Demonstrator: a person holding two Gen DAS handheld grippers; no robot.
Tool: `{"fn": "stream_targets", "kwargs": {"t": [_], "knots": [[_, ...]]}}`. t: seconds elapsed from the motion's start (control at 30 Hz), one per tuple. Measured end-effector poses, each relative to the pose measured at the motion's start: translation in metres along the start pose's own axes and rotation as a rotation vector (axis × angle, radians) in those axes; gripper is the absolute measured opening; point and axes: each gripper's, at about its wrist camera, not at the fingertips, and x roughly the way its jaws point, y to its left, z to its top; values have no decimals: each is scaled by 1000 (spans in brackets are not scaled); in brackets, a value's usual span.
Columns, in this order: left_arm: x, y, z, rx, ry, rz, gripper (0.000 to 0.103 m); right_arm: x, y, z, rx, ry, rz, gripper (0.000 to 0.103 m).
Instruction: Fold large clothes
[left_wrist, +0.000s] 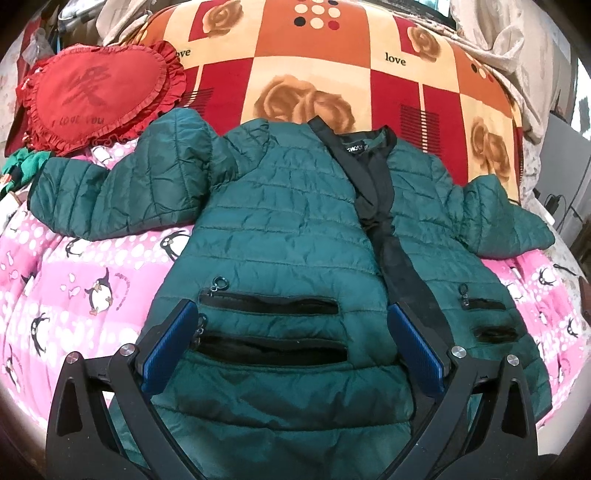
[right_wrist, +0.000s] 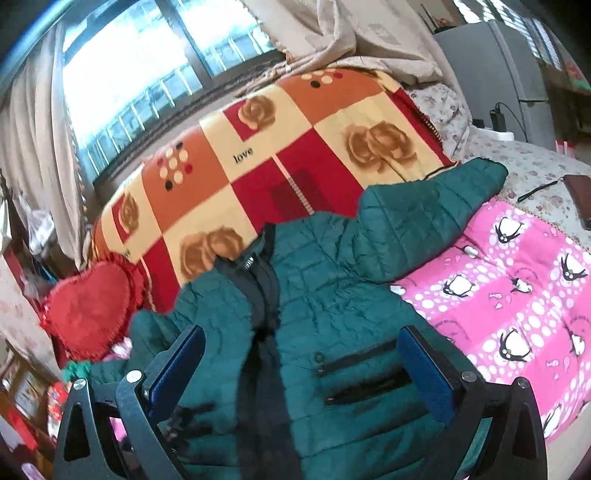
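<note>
Flat: quilted puffy green jacket, sleeves spread.

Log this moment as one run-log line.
stage: pre-fold | green jacket: spread flat, front up, sleeves out | left hand-held gripper: open above hem | right hand-held gripper: open, empty

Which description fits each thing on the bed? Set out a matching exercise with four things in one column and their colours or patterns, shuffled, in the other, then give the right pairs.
Things:
1. quilted jacket
2. heart-shaped cushion
3. bedsheet
4. blanket

Descriptions:
A. pink with penguins
B. dark green with black trim
C. orange, red and cream squares with roses
D. red with a frilled edge

Pairs: 1-B, 2-D, 3-A, 4-C
</note>
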Motion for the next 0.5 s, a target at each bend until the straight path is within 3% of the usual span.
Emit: {"fn": "stream_targets", "kwargs": {"t": [0.2, 0.33, 0.5], "knots": [[-7, -1, -1, 16, -11, -18, 103, 10, 29, -3, -11, 8, 25, 103], [-13, -3, -2, 30, -32, -23, 103, 21, 43, -13, -89, 28, 6, 103], [-7, -2, -1, 20, -19, -5, 103, 37, 21, -28, -141, 61, -59, 103]]}}
